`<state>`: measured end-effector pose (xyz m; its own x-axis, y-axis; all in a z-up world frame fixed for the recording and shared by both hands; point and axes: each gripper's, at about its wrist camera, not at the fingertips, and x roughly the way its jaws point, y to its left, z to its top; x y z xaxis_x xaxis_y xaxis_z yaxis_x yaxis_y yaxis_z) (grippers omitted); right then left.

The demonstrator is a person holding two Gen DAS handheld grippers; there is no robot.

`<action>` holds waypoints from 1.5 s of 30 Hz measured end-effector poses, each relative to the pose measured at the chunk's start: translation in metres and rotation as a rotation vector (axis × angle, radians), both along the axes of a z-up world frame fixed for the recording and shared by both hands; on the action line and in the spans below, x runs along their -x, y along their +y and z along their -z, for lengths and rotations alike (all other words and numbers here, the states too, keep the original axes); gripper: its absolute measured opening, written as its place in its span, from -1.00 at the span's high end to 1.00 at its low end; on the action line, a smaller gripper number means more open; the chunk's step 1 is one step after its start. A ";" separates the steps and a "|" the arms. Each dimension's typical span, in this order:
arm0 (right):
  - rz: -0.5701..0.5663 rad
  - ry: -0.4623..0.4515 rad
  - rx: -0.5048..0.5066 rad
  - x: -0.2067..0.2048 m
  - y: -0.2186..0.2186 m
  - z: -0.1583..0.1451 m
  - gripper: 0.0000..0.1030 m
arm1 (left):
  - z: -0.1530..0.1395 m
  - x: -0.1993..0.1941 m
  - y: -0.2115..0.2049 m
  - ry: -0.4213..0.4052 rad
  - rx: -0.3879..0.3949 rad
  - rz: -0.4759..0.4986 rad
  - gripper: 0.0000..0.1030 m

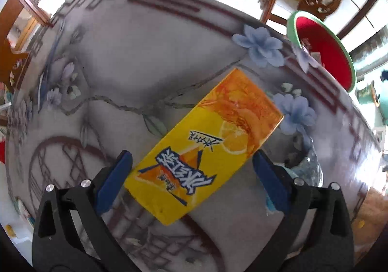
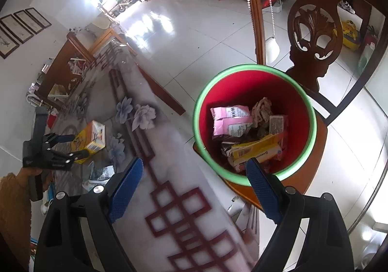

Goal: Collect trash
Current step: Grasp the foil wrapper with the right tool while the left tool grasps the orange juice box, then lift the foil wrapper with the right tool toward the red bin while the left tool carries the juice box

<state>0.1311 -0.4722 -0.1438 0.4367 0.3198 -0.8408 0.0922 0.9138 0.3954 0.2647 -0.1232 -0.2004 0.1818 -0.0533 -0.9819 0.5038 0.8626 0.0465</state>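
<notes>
A yellow and orange drink carton (image 1: 206,148) lies flat on the flower-print tablecloth (image 1: 135,58). My left gripper (image 1: 192,165) is open, its blue pads on either side of the carton's near end, not closed on it. The carton (image 2: 93,135) and the left gripper (image 2: 72,146) also show in the right wrist view. My right gripper (image 2: 194,175) is open and empty, over the table edge beside the red bin with a green rim (image 2: 242,75). The bin holds a pink packet (image 2: 230,121), a yellow box (image 2: 257,151) and other wrappers.
The bin (image 1: 322,46) stands on a wooden chair (image 2: 312,29) at the table's right edge. A crumpled clear and blue wrapper (image 1: 303,170) lies on the table just right of the left gripper, also in the right wrist view (image 2: 99,175). Tiled floor lies beyond.
</notes>
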 end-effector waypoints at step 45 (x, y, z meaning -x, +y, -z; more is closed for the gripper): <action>-0.520 -0.057 0.240 0.016 0.258 0.009 0.53 | -0.034 0.219 0.140 -0.184 0.282 -0.697 -0.19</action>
<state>0.1151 -0.2140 -0.1529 0.3196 0.3079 -0.8961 -0.4091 0.8979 0.1626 0.0460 0.0173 -0.1666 0.4241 -0.1102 -0.8989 -0.1543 0.9692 -0.1917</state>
